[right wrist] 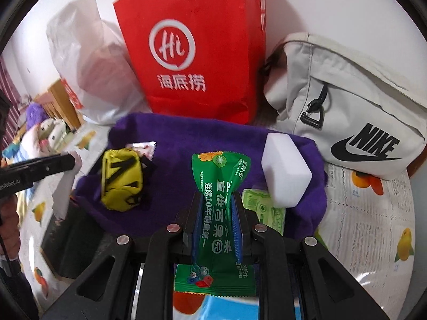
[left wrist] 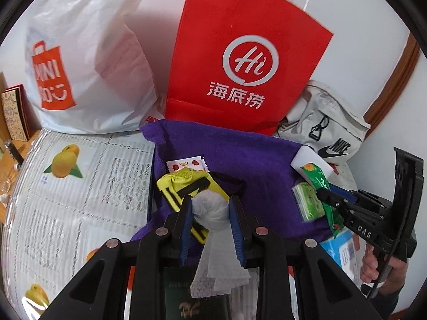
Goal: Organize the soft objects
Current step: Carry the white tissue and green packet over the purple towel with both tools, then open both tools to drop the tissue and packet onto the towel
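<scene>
Soft objects: white tissue point(left wrist: 210, 210) pinched in left gripper point(left wrist: 210, 208) above purple cloth point(left wrist: 240, 154); green snack packet point(right wrist: 216, 213) clamped in right gripper point(right wrist: 216, 208). On cloth: yellow pouch point(right wrist: 121, 181), white sponge block point(right wrist: 285, 170). Behind: red paper bag point(left wrist: 240, 53), Nike bag point(right wrist: 347, 122).

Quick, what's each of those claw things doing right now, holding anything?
Left gripper: closed on a white tissue.
Right gripper: closed on a green packet.

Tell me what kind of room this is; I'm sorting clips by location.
Probably a bedroom: shopping bags and a Nike bag stand on a fruit-print cover against a wall, with plush toys on bedding behind.
</scene>
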{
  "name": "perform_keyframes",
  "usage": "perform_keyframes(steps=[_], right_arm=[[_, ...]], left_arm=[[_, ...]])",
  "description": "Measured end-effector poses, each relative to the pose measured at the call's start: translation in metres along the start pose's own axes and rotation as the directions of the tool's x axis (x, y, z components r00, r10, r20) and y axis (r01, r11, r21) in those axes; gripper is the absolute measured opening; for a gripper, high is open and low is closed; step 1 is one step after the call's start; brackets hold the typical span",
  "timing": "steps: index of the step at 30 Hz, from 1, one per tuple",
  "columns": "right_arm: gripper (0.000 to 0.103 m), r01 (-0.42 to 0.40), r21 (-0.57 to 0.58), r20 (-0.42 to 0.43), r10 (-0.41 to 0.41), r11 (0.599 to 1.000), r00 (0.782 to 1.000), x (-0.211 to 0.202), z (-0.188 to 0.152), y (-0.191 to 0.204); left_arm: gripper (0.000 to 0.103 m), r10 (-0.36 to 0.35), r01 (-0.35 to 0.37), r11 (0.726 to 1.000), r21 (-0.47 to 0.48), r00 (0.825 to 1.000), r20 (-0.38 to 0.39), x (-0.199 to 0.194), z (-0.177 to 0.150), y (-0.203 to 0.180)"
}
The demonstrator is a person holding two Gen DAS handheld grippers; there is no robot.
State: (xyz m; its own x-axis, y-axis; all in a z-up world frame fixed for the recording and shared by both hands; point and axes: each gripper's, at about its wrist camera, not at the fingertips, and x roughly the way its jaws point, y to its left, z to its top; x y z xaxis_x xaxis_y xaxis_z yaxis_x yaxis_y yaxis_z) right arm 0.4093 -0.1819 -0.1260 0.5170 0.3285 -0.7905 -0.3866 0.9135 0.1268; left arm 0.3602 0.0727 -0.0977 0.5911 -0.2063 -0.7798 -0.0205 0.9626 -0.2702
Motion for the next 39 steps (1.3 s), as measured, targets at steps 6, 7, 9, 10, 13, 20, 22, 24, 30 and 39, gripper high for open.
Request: perform_keyframes(steps=[6,7,9,10,13,20,22,24,30,39], right_arm=[[0.022,0.006,-0.013,-0.041,-0.007,1.0,0.999,0.02,0.003,-0.001],[0.022,0.008,-0.008,-0.048,-0.008,1.0,0.999,0.022,0.003,-0.003],[0.022,0.01,0.004,-0.064,-0.01,1.0,0.998,0.027,0.003,-0.007],[0.023,0.01,0.008,-0.068,-0.01,1.0,0.998,0.028,0.002,-0.008],[0.024,0.009,0.019,-0.067,-0.007,1.0,0.998,0.03,0.001,-0.011],[0.028,0.015,0.003,-0.089,-0.015,1.0,0.996,0.039,0.0,-0.008],[0.032,0.016,-0.005,-0.088,-0.016,1.0,0.996,0.039,-0.001,-0.007],[0.044,0.02,-0.004,-0.073,-0.02,1.0,0.997,0.037,0.0,-0.007],[0.06,0.039,0.021,-0.011,-0.039,0.999,0.999,0.018,0.002,-0.009],[0.065,0.059,0.02,0.055,-0.06,0.998,0.997,-0.031,-0.014,0.009]], left_arm=[[0.026,0.009,-0.009,1.0,-0.001,1.0,-0.024,0.024,0.013,-0.004],[0.026,0.013,-0.013,1.0,-0.001,1.0,-0.027,0.027,0.014,-0.003],[0.026,0.02,-0.02,1.0,0.001,0.999,-0.036,0.034,0.016,-0.003],[0.026,0.024,-0.024,1.0,0.005,0.999,-0.039,0.037,0.016,-0.002],[0.026,0.043,-0.043,0.999,-0.002,0.998,-0.052,0.047,0.019,0.004],[0.029,0.036,-0.037,0.999,-0.006,0.995,-0.093,0.064,0.019,0.007],[0.031,0.042,-0.041,0.999,0.005,0.993,-0.11,0.067,0.018,0.007],[0.031,0.043,-0.043,0.999,-0.002,0.993,-0.11,0.067,0.019,0.008],[0.048,0.062,-0.061,0.998,0.017,0.994,-0.092,0.053,0.019,0.003],[0.051,0.064,-0.061,0.997,0.043,0.997,-0.054,0.012,0.015,-0.006]])
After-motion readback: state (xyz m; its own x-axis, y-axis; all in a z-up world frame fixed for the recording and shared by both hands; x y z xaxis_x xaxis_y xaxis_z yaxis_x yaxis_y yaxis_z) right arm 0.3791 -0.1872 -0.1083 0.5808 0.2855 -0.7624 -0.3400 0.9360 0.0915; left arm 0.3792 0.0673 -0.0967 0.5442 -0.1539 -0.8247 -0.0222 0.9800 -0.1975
